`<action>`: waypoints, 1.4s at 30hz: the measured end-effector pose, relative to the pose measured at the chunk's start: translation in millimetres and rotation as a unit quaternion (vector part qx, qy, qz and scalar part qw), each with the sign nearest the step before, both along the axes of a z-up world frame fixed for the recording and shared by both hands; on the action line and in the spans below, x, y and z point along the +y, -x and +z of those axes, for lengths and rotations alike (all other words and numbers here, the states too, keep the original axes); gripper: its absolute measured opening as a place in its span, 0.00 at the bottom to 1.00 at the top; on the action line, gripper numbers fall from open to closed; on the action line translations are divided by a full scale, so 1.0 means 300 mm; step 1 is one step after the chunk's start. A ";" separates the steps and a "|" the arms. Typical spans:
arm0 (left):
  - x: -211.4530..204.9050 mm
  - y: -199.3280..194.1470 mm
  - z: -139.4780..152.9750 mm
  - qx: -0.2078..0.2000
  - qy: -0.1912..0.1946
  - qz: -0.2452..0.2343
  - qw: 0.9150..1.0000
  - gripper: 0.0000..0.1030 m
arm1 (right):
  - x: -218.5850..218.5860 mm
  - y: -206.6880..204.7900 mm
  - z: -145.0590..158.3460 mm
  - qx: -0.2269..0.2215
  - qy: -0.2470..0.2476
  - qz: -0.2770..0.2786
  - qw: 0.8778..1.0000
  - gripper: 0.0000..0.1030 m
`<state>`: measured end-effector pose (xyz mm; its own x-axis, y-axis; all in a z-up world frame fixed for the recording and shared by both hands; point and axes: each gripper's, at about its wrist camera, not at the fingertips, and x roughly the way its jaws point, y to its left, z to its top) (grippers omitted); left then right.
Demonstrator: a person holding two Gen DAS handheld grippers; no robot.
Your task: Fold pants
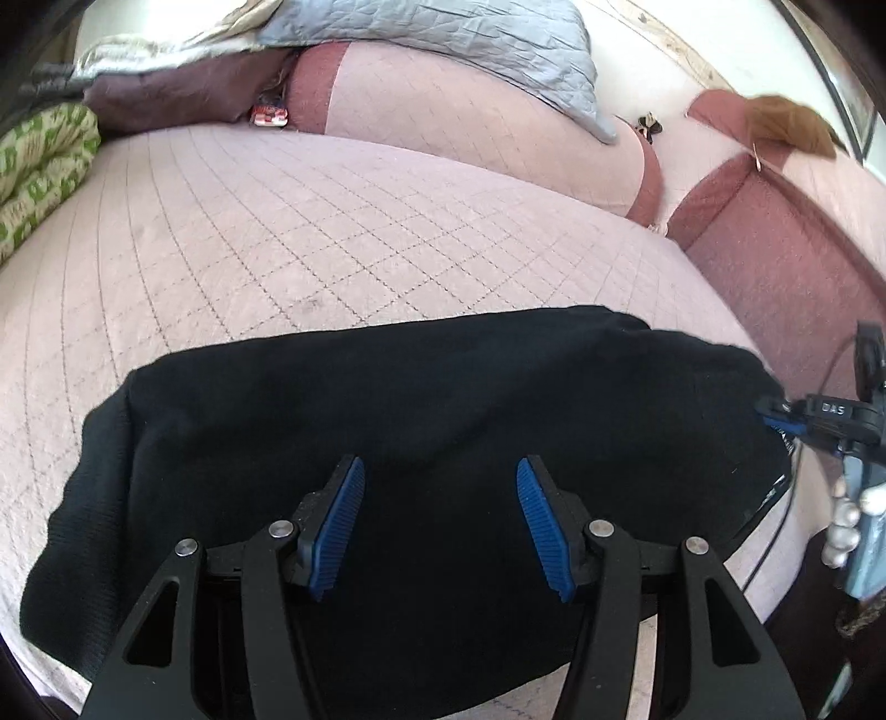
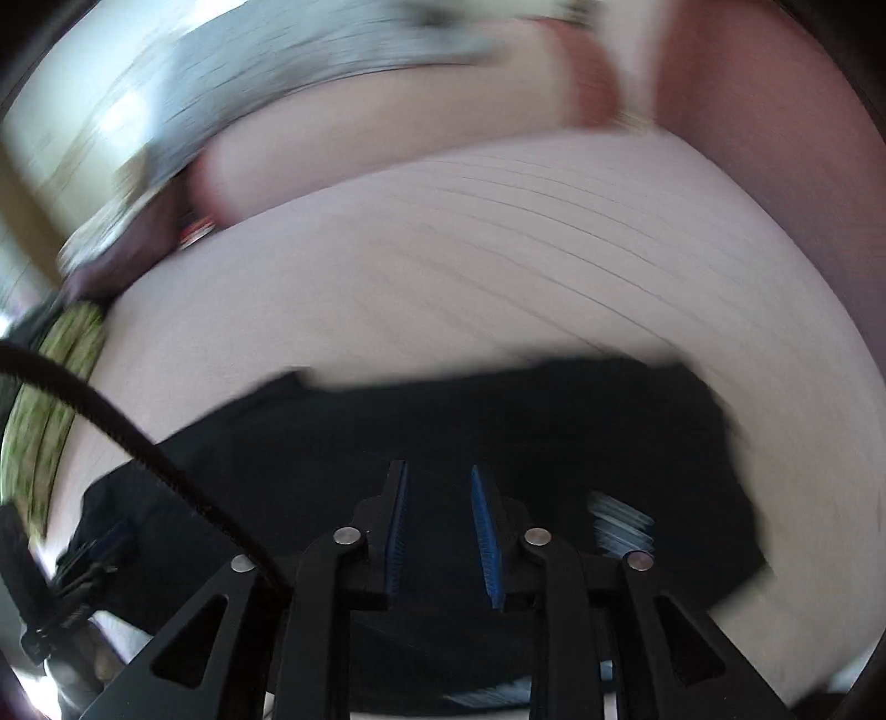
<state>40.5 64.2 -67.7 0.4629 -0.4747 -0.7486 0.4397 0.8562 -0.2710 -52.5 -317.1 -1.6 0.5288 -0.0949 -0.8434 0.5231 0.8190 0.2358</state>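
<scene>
The black pants lie folded in a wide bundle on the pink quilted bed cover, near its front edge. My left gripper hovers over the near part of the pants, its blue pads wide apart and empty. My right gripper shows at the right edge of the left wrist view, at the pants' right end. In the blurred right wrist view the right gripper is over the pants, its pads partly apart with nothing between them.
Pink and maroon cushions and a grey quilted pillow line the back. A green patterned cushion lies at the left. A small red object sits in the gap between cushions. A black cable crosses the right wrist view.
</scene>
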 end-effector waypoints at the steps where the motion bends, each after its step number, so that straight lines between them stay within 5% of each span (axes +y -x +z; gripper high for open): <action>1: -0.012 0.010 0.001 -0.009 -0.012 -0.006 1.000 0.55 | -0.057 0.057 -0.024 -0.008 -0.031 -0.036 0.999 0.22; 2: -0.017 0.016 0.002 -0.013 -0.016 -0.013 1.000 0.55 | -0.126 0.139 -0.046 -0.047 -0.099 -0.071 0.991 0.11; 4: -0.011 0.021 0.013 -0.009 -0.004 -0.026 1.000 0.55 | -0.187 0.258 -0.047 -0.104 -0.151 -0.127 0.975 0.11; 7: 0.049 0.010 0.053 -0.005 0.039 -0.015 0.999 0.55 | -0.236 0.382 0.017 -0.133 -0.101 -0.186 0.968 0.24; 11: 0.159 -0.065 0.030 0.044 0.105 0.039 0.993 0.56 | -0.233 0.413 0.058 -0.170 -0.115 -0.164 0.965 0.24; 16: 0.279 -0.127 -0.031 0.116 0.202 0.073 0.970 0.50 | -0.166 0.327 0.009 -0.158 -0.135 -0.099 0.973 0.24; 20: 0.242 -0.109 -0.027 0.096 0.162 0.065 0.980 0.47 | -0.192 0.380 -0.104 -0.130 -0.169 -0.155 0.965 0.21; 23: 0.212 -0.100 -0.024 0.081 0.138 0.061 0.985 0.48 | -0.194 0.442 -0.059 -0.140 -0.124 -0.187 0.964 0.26; 31: 0.215 -0.101 -0.028 0.080 0.142 0.061 0.985 0.49 | -0.153 0.386 -0.035 -0.156 -0.161 -0.121 0.967 0.26; 39: 0.209 -0.095 -0.025 0.078 0.139 0.062 0.985 0.49 | -0.151 0.306 -0.122 -0.121 -0.190 -0.151 0.963 0.27; 42: 0.203 -0.094 -0.024 0.077 0.137 0.061 0.986 0.49 | -0.161 0.338 -0.112 -0.141 -0.199 -0.151 0.958 0.14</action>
<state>68.8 125.2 -74.9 0.4202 -0.6168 -0.6656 0.2743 0.7855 -0.5547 -153.8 -365.3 -35.2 0.7393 0.0194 -0.6731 0.5925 0.4562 0.6640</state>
